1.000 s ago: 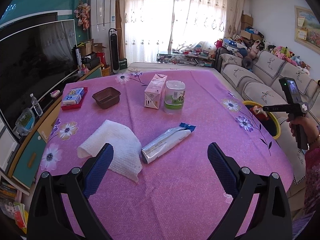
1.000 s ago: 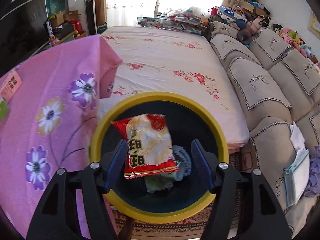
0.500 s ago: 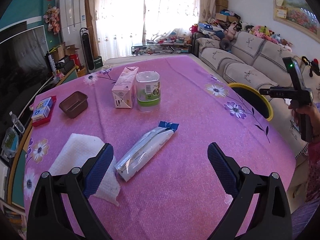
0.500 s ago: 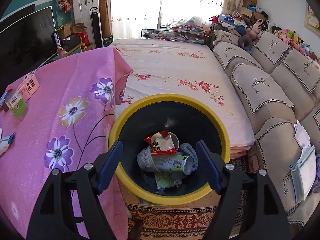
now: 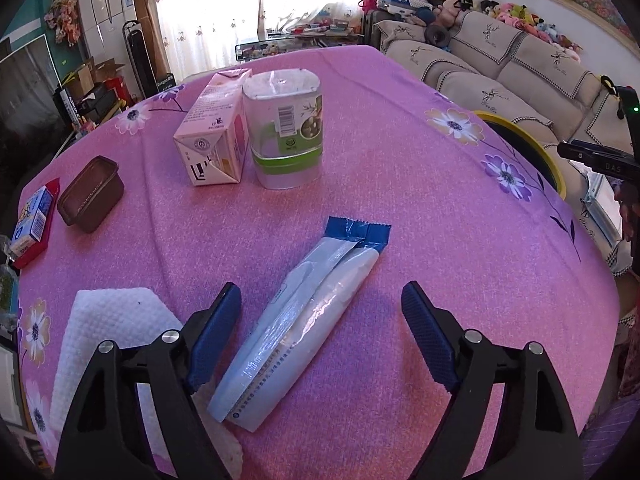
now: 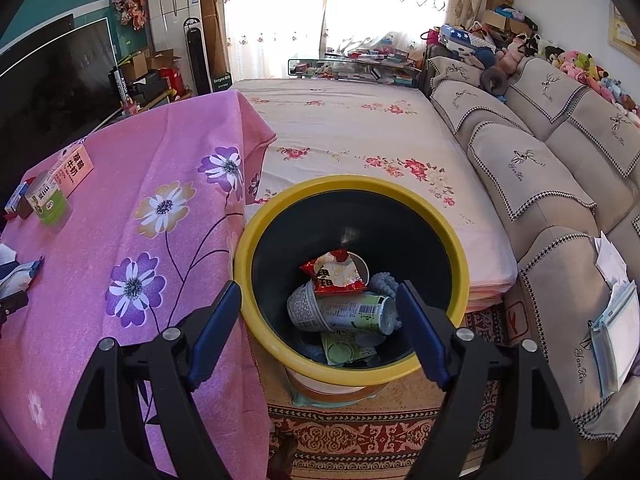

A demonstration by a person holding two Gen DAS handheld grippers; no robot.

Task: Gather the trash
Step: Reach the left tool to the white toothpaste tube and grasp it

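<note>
Bin [image 6: 352,184]: yellow rim, on the floor just beside the table [image 5: 420,184], likely so trash can be dropped straight in; holds a red packet [image 6: 336,274], cup and can. Right gripper [image 6: 320,336]: wide, empty, above the bin mouth. Left gripper [image 5: 322,344]: wide, empty, low over the table. Wrapper [image 5: 304,320]: long, blue-ended, flat on the cloth, lying aslant between the left fingers, nearer the left-hand one; judged next pick. Tissue [image 5: 108,332]: just beside, under that finger. Carton [image 5: 212,136], jar [image 5: 286,132]: upright, farther back.
</note>
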